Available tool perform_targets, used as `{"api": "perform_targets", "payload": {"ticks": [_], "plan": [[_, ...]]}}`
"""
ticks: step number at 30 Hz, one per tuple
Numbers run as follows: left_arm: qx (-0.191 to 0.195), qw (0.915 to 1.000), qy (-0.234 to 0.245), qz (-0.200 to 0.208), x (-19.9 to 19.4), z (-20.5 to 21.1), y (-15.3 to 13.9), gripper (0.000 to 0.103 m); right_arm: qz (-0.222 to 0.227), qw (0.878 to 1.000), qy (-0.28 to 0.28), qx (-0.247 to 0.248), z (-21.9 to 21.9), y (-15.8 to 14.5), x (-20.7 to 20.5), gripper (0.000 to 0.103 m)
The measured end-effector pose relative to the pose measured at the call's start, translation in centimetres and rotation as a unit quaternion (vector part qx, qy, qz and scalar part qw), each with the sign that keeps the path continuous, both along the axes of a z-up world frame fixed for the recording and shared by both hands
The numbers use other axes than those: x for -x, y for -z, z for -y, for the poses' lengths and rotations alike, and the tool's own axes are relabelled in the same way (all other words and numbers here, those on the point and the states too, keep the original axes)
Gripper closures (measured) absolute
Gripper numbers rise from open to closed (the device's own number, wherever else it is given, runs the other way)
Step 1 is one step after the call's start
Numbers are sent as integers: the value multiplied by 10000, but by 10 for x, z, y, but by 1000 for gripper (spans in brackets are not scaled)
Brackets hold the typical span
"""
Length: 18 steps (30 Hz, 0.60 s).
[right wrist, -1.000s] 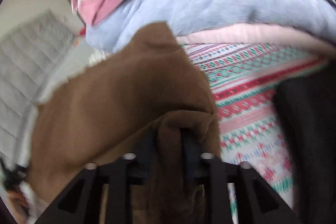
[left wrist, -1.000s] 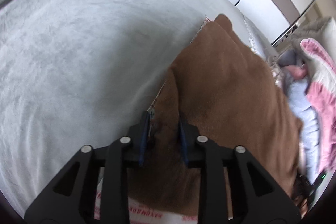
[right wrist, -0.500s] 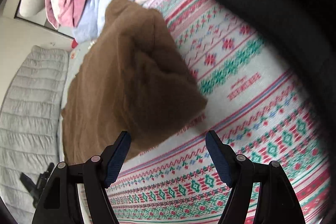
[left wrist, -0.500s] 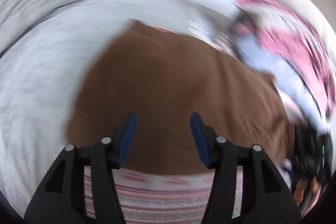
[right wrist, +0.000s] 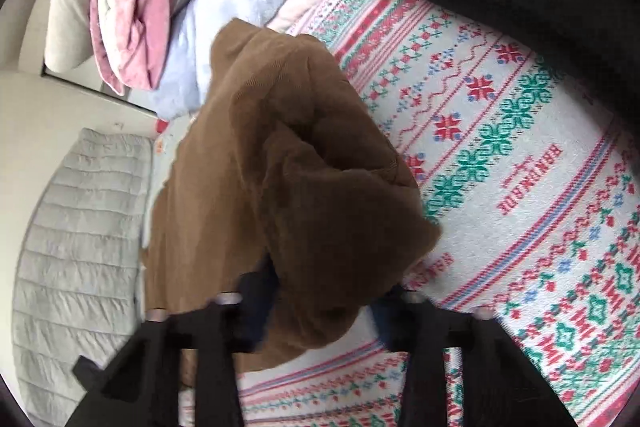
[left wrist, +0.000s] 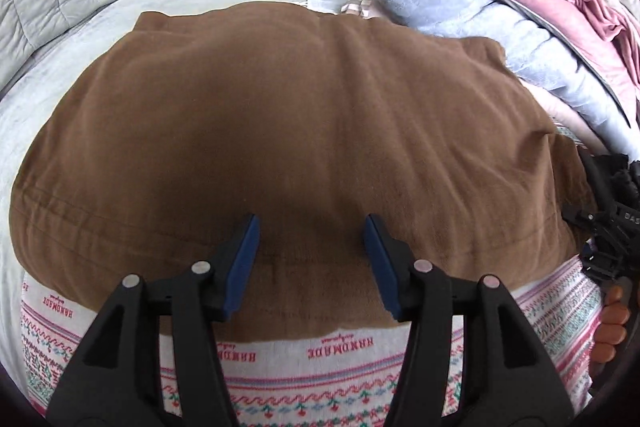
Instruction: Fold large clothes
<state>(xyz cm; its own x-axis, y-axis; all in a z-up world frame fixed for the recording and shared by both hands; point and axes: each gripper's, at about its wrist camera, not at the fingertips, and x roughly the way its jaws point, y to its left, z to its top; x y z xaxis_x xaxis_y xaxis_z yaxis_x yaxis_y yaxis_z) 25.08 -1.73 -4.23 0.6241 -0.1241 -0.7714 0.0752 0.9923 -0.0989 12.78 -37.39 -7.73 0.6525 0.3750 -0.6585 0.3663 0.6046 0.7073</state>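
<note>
On the patterned blanket [left wrist: 344, 351] that covers the bed, the brown garment [left wrist: 296, 131] lies spread and roughly folded, with one bunched corner raised at its right end. Left gripper [left wrist: 311, 251]: jaws stand apart above the garment's near hem, nothing between them. Right gripper [right wrist: 320, 307]: jaws have just been closing, and the bunched corner of the garment [right wrist: 304, 187] sits between them; motion blur and the cloth hide the pads, so whether they press on it cannot be told.

Handling, as a judgement: the fabric appears soft, thick and limp, light for its bulk. It will sag and crease when lifted, and will not slip easily. Take hold at hems and corners, one gripper at each end of an edge, to keep the fold line straight.

Containers: none in view. A pile of pink and blue bedding [left wrist: 500, 3] lies beyond the garment.
</note>
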Motion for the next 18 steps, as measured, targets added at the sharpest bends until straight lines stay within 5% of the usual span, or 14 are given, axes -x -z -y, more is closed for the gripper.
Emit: {"api": "perform_targets", "payload": {"ticks": [7, 10, 13, 15, 18], "plan": [[-93, 9999, -35, -24, -1, 2, 5, 47, 1011, 9944, -137, 272, -21, -59, 12, 83], [-106, 9999, -22, -20, -2, 3, 6, 47, 606, 9980, 156, -36, -8, -33, 12, 73], [-160, 9999, -10, 4, -1, 5, 6, 46, -223, 9924, 609, -1044, 13, 20, 13, 55], [-209, 9998, -6, 15, -2, 7, 6, 46, -178, 9863, 761, -1455, 16, 30, 16, 55], [-210, 9998, 9, 4, -3, 7, 6, 46, -7, 9935, 641, -944, 6, 13, 12, 53]]}}
